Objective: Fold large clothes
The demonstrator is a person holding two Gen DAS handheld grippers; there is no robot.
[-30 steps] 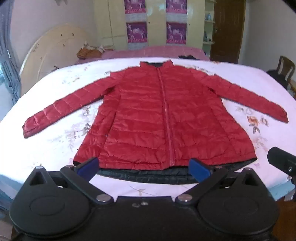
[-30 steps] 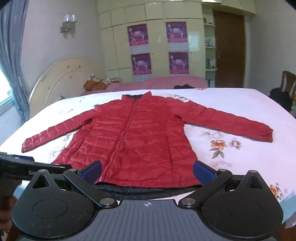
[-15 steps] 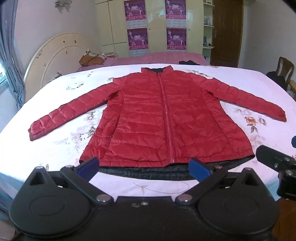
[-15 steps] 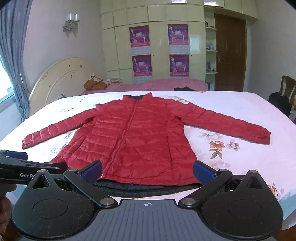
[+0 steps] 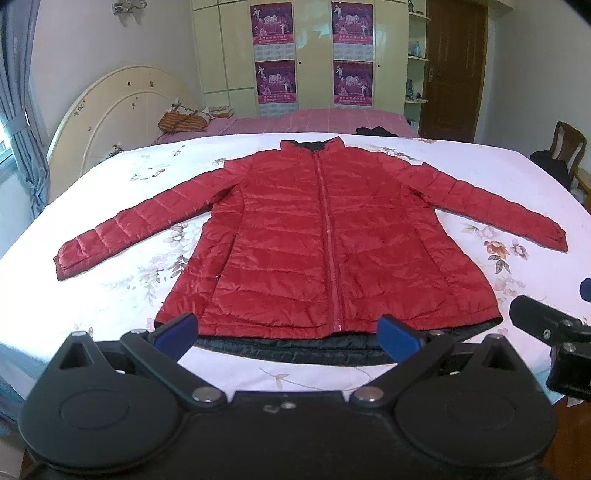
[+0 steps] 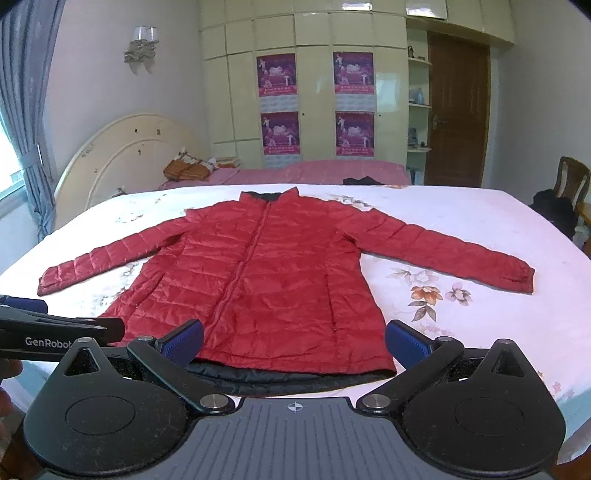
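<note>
Hovered wide open and empty, left gripper (image 5: pixel 287 332) and right gripper (image 6: pixel 293 339), short of red jacket's (image 5: pixel 325 243) hem, spread flat for folding.

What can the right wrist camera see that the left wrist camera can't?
Only the right wrist view shows the whole wall lamp and the top row of cupboard doors. It also shows the left gripper from the side, with its GenRobot lettering.

Only the left wrist view shows the right gripper from the side, at its right edge.

Both show the red jacket spread flat on the flowered bed sheet, zipped, sleeves out, with four purple posters behind. Both grippers are open and empty.
</note>
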